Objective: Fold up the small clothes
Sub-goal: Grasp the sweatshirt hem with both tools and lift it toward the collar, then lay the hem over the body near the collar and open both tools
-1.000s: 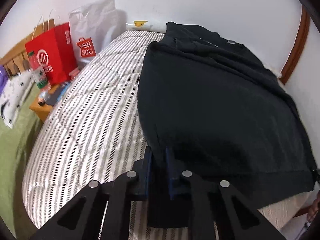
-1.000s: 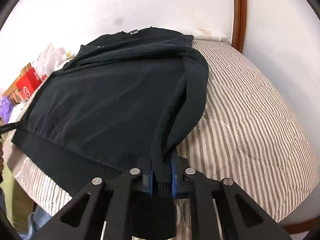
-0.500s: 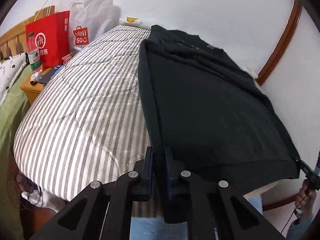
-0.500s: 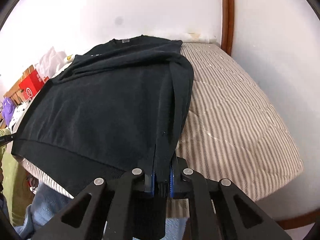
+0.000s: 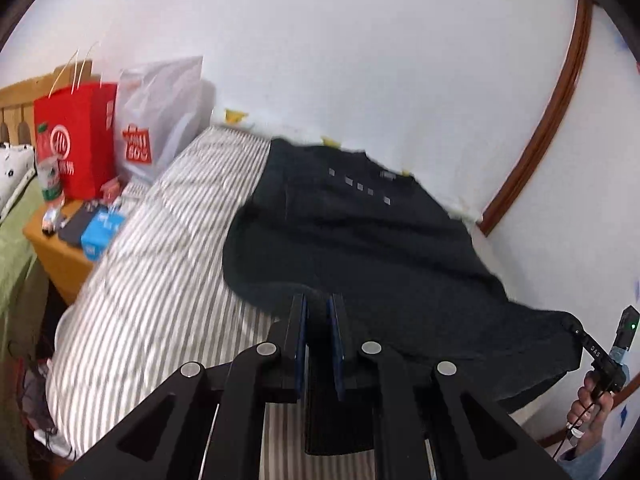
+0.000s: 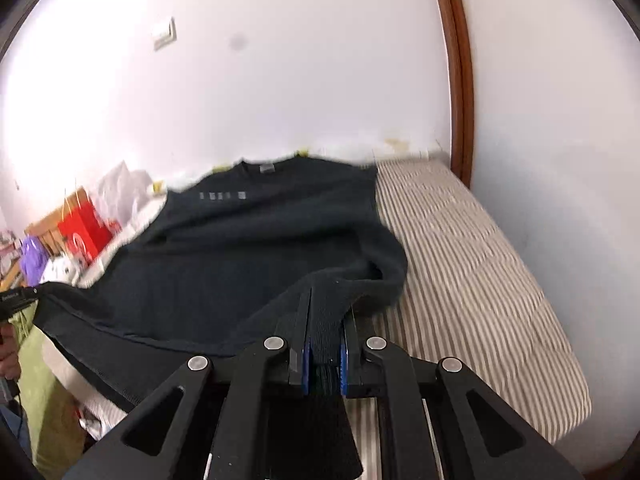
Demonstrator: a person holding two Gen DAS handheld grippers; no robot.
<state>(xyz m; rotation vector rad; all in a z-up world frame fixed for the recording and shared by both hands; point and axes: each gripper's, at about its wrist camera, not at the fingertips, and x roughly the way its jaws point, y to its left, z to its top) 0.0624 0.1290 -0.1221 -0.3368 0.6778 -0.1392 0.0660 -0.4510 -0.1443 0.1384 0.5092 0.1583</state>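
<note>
A black sweatshirt (image 5: 360,240) lies on the striped bed (image 5: 160,264), its collar toward the wall. My left gripper (image 5: 317,312) is shut on the hem's left corner and holds it raised off the bed. My right gripper (image 6: 324,328) is shut on the hem's right corner of the sweatshirt (image 6: 248,256), also raised. The lower part of the garment hangs between the two grippers above the mattress. The right gripper also shows at the right edge of the left wrist view (image 5: 580,336).
A red paper bag (image 5: 76,140) and a white plastic bag (image 5: 156,120) stand at the bed's far left. A wooden nightstand (image 5: 60,248) holds a bottle and small boxes. The white wall and a brown door frame (image 6: 456,80) bound the bed (image 6: 480,272).
Both grippers have lifted the hem up and carried it toward the collar. The lower half of the sweatshirt has come off the bed and the views now tilt up toward the wall.
</note>
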